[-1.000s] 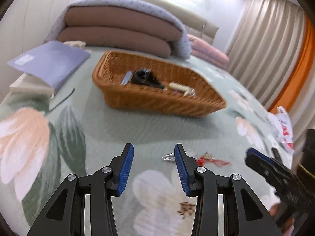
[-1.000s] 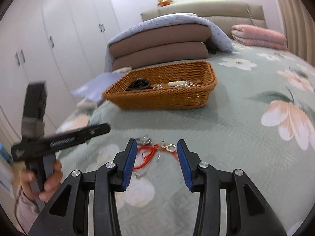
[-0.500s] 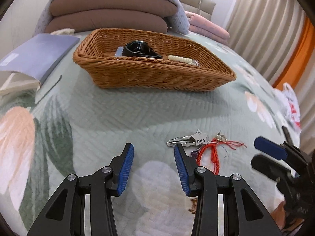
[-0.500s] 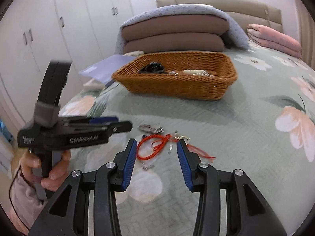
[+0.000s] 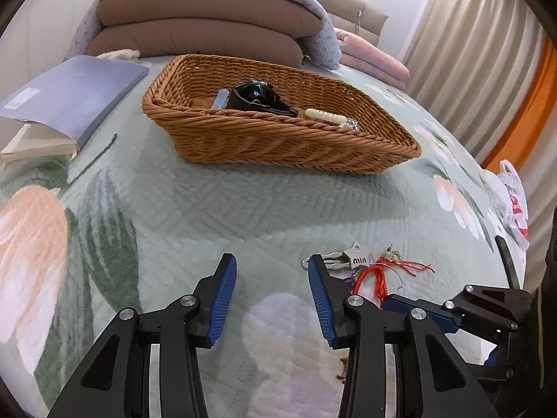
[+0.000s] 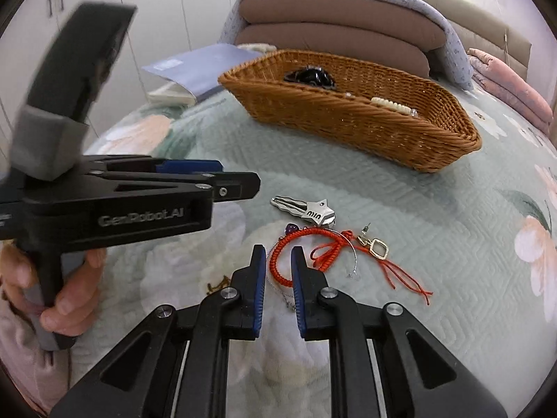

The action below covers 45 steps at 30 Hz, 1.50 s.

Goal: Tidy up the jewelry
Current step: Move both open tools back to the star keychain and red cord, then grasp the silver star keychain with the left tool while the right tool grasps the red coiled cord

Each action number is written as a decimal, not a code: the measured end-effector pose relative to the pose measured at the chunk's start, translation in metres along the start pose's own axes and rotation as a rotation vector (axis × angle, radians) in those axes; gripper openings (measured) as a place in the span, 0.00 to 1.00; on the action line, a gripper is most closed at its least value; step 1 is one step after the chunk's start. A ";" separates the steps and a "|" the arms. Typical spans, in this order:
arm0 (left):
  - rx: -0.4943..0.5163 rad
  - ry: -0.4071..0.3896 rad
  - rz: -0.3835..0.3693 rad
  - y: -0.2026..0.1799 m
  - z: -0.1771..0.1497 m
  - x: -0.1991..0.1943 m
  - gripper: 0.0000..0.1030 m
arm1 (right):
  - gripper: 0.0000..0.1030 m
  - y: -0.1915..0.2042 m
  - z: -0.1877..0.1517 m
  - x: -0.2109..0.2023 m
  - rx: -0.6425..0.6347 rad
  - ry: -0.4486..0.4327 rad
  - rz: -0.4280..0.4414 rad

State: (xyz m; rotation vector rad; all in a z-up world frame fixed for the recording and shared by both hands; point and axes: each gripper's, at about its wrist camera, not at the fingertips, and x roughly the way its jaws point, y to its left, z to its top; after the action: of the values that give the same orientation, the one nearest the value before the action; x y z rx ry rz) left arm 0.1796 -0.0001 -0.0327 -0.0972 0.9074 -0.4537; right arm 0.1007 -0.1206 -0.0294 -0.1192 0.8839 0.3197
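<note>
Bracelet (image 6: 278, 261) lay on the bed before the basket (image 6: 348, 118), its loop between the right gripper's (image 6: 278, 268) narrowed, unclamped jaws; closing squarely should catch only cord. Left gripper (image 5: 271, 278) stood apart.

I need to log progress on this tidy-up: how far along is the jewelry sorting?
Partly done: a pearl strand already lies in the wicker basket. The right gripper straddles the red braided bracelet, not clamped. The silver hair clip and gold earring remain on the bedspread.
</note>
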 end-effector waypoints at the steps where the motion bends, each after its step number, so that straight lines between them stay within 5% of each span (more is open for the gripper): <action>1: -0.002 0.001 0.001 0.000 0.000 0.000 0.43 | 0.17 0.002 0.001 0.004 -0.007 0.015 -0.003; 11: 0.059 0.032 0.010 -0.011 -0.003 0.006 0.43 | 0.17 -0.018 -0.015 0.001 0.024 0.042 -0.138; 27: 0.544 0.064 0.099 -0.079 0.000 0.035 0.43 | 0.15 -0.061 -0.026 -0.009 0.177 0.002 0.085; 32: 0.531 0.080 0.036 -0.076 0.010 0.043 0.43 | 0.15 -0.066 -0.027 -0.009 0.204 -0.004 0.119; 39: 0.533 0.092 0.001 -0.085 0.015 0.048 0.41 | 0.20 -0.045 -0.025 -0.008 0.127 -0.007 0.038; 43: 0.524 0.082 -0.042 -0.085 0.013 0.047 0.15 | 0.20 -0.043 -0.024 -0.004 0.118 0.006 0.016; 45: 0.517 0.077 -0.053 -0.084 0.014 0.049 0.14 | 0.20 -0.040 -0.022 -0.001 0.107 0.015 -0.006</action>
State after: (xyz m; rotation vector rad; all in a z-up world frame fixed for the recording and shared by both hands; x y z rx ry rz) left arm 0.1882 -0.0976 -0.0372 0.3710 0.8388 -0.7316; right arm 0.0964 -0.1634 -0.0437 -0.0252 0.9135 0.2659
